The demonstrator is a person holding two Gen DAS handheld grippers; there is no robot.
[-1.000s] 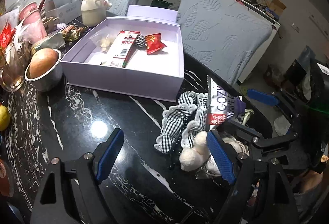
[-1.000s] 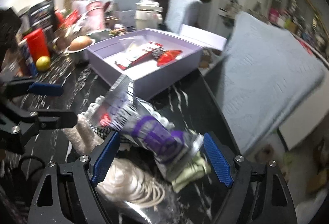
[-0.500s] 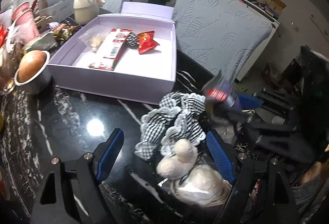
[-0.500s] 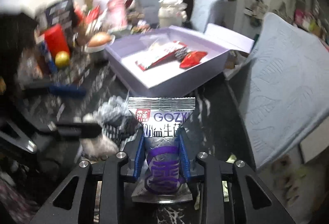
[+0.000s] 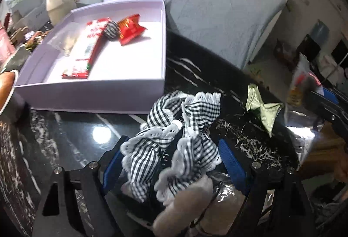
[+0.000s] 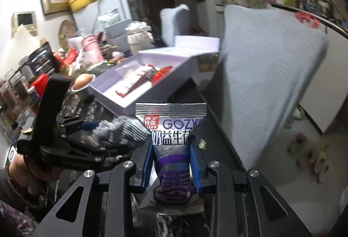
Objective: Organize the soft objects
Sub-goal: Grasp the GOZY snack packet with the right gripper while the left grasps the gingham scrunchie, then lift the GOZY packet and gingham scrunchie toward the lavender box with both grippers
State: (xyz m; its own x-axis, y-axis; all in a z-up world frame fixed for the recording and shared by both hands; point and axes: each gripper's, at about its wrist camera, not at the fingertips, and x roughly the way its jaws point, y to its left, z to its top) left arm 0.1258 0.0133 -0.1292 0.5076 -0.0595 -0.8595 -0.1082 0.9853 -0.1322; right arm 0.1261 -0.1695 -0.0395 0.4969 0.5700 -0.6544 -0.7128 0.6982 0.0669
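A black-and-white gingham cloth with lace trim lies bunched on the black marble table. My left gripper is open, its blue pads on either side of the cloth. A beige fluffy item lies just below the cloth. My right gripper is shut on a silver-and-purple snack packet, held upright above the table. The open lavender box holds a red-and-white packet, a small gingham piece and a red wrapper. The right wrist view shows the box ahead and the left gripper over the cloth.
A pale green sachet lies on the table to the right of the cloth. Grey-blue padded chair backs stand behind the table edge. A metal bowl and a cream jar sit left of the box, with cluttered jars and boxes further left.
My right gripper closed on the snack packet and lifted it off the pile. My left gripper moved forward and down, so the gingham cloth now lies between its fingers.
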